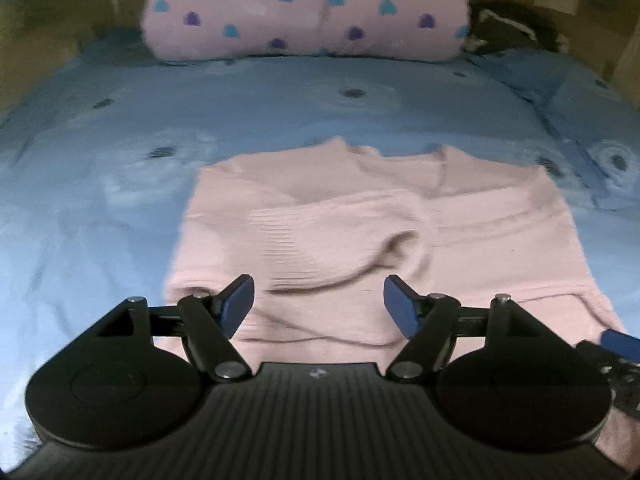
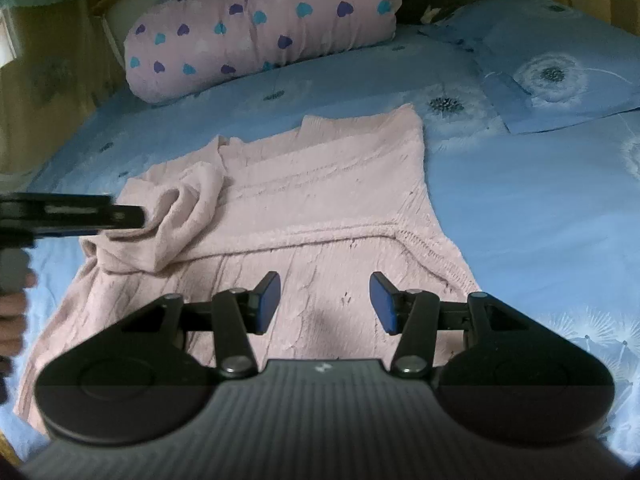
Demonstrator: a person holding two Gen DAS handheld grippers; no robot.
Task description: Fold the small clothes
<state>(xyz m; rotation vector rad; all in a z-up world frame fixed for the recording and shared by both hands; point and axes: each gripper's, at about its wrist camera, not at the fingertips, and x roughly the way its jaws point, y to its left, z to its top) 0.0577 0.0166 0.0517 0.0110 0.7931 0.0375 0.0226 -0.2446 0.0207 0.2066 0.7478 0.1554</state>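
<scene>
A pale pink knitted sweater [image 1: 480,220] lies flat on the blue bedsheet [image 1: 100,220]. One sleeve [image 1: 340,240] is folded across its body and lies rumpled. My left gripper [image 1: 319,300] hovers low over the sweater's left part, open, with nothing between its blue pads. In the right wrist view the sweater [image 2: 320,184] spreads ahead, the rumpled sleeve [image 2: 180,220] at its left side. My right gripper [image 2: 325,300] stands open above the sweater's lower body and holds nothing. The left gripper's black body [image 2: 80,216] reaches in from the left edge, next to the sleeve, with a person's hand [image 2: 12,308] below it.
A pink rolled quilt with blue and purple hearts [image 1: 304,12] lies across the head of the bed. A blue dandelion-print pillow [image 2: 560,64] sits at the far right, with dark clothing [image 1: 512,24] behind it. Wooden bed frame [image 2: 52,80] borders the left.
</scene>
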